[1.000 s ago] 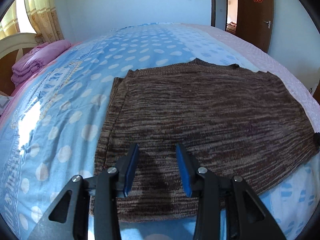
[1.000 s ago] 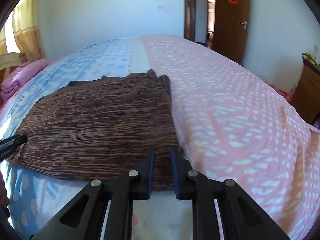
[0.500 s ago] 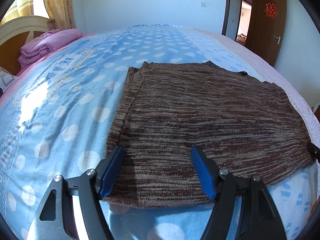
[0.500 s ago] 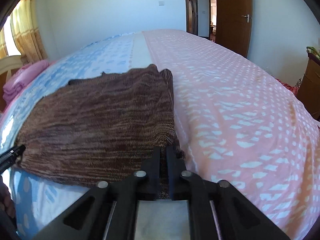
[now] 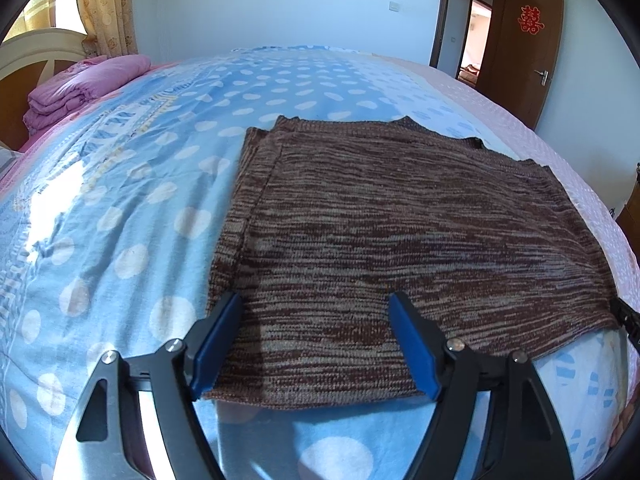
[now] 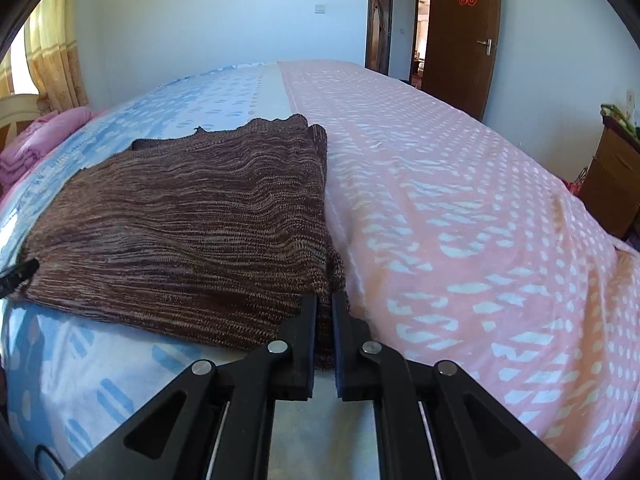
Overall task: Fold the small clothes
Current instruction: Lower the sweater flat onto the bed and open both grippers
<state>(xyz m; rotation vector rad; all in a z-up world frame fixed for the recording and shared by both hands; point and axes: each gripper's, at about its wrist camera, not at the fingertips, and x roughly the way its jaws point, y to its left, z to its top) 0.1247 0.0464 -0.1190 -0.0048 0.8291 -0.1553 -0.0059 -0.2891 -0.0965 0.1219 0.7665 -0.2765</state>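
The left gripper [image 5: 316, 340] is spreading wide, jaws now straddling the brown knit garment's [image 5: 400, 216] near-left hem corner on the bed [image 5: 120, 208]. The right gripper [image 6: 325, 340] is clenching tighter on the garment's near-right corner, readying a two-corner lift.

Sweater [image 5: 400, 216] lay flat on bed [image 5: 140, 200]; folded bedding [image 5: 80, 88] at 10 o'clock, door [image 5: 524, 40] at 2 o'clock.
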